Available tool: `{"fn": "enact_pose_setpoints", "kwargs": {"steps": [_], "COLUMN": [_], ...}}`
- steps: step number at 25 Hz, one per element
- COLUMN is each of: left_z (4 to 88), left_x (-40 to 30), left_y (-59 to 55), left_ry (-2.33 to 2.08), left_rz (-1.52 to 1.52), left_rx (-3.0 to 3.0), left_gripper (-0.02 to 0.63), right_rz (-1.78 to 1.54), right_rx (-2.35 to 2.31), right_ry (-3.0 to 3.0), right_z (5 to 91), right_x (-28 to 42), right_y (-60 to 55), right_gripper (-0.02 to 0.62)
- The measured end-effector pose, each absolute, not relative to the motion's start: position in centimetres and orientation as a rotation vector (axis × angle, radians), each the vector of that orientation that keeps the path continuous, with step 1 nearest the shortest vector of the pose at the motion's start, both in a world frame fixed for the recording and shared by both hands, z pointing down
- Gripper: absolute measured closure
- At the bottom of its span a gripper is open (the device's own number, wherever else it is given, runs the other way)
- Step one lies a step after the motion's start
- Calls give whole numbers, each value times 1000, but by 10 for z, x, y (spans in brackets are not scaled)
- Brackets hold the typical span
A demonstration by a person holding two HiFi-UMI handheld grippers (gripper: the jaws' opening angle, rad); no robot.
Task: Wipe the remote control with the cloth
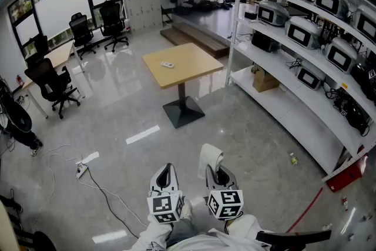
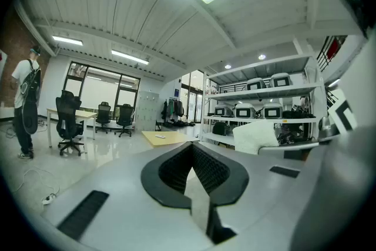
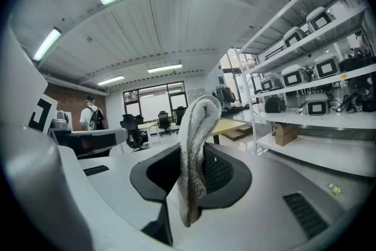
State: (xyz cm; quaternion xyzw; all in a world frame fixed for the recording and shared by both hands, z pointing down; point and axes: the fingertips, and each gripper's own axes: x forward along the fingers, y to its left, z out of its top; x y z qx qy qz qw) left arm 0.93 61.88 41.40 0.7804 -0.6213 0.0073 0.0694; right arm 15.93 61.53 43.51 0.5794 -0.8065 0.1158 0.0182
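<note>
A small white remote control lies on the square wooden table far ahead across the floor. My right gripper is shut on a folded white cloth, which stands up between its jaws. My left gripper is beside it, shut with nothing in it; its jaws meet in the left gripper view. Both grippers are held low in front of me, well short of the table. The table shows small in the distance in the left gripper view.
White shelving with several appliances runs along the right. Black office chairs stand at the left by desks. A power strip and cable lie on the floor at the left. A person stands at the far left.
</note>
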Motion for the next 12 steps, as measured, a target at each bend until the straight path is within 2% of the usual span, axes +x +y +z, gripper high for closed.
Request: {"fn": "enact_pose_setpoints", "kwargs": {"steps": [12], "left_z": [412], "left_x": [-21], "left_y": [501], "left_ry": [-1857], "left_rz": [-20], "left_rx": [2350], "left_gripper": [604], "right_rz": [302], "right_rx": [1796], "right_ry": [-2503], "right_z": [428], "right_x": [128], "right_y": [499], "right_gripper": [506]}}
